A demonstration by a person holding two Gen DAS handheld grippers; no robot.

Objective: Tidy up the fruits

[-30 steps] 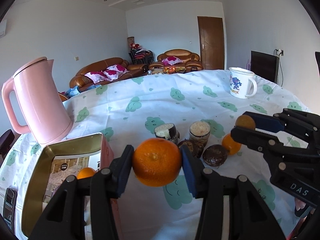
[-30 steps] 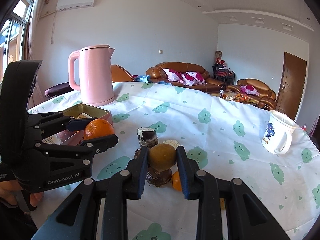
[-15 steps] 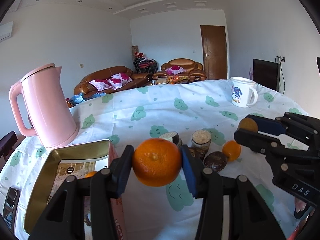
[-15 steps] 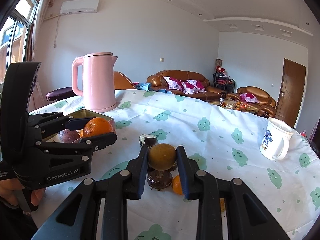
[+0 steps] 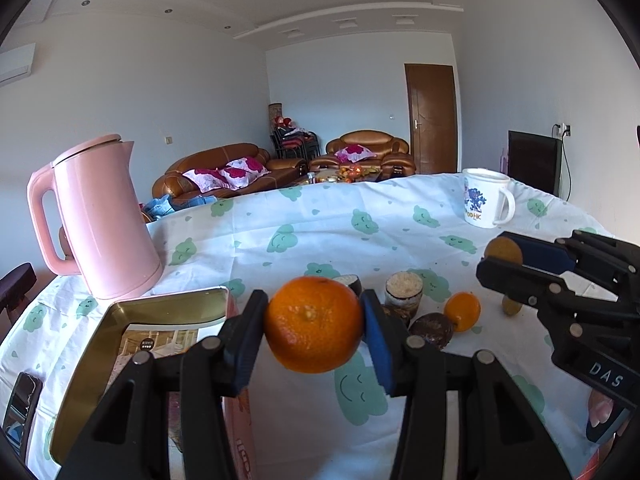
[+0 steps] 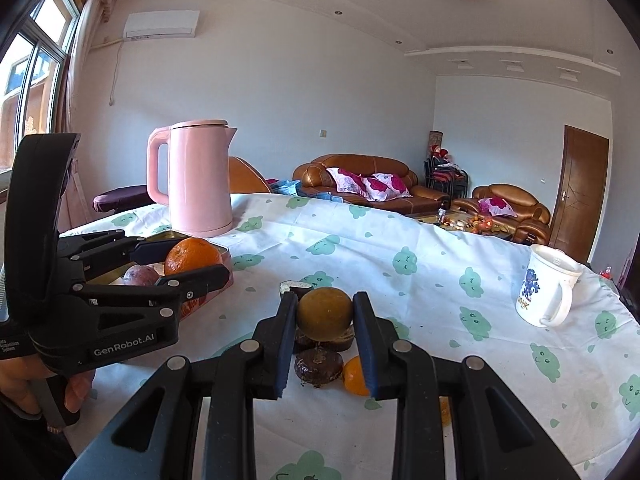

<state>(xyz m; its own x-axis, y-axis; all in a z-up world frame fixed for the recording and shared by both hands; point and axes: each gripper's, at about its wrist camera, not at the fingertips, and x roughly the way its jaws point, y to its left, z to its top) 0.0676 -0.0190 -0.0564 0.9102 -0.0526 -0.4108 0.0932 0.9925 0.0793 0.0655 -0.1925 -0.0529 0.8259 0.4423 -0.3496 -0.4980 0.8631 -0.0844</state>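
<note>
My left gripper [image 5: 314, 314] is shut on a large orange [image 5: 314, 332], held just right of an open gold tin [image 5: 120, 312] and above the table. In the right wrist view the left gripper [image 6: 188, 258] carries that orange [image 6: 192, 254] over the tin's edge [image 6: 222, 250], and a purple fruit [image 6: 140, 275] lies inside. My right gripper [image 6: 325, 308] is shut on a brownish-yellow round fruit [image 6: 325, 316]. Below it on the cloth lie a dark brown fruit [image 6: 319, 364], a small orange [image 6: 354, 374] and cut stubs [image 5: 404, 290].
A pink kettle [image 5: 100, 220] stands behind the tin at the left. A white printed mug [image 5: 484, 204] sits at the far right of the cloud-patterned tablecloth [image 5: 320, 220]. A phone [image 5: 20, 412] lies at the near left edge. A small yellowish fruit [image 5: 511, 305] lies by the right gripper.
Both views have tipped upward a little, so the table and fruits sit lower in the frames. Both grippers keep the same hold on their fruits.
</note>
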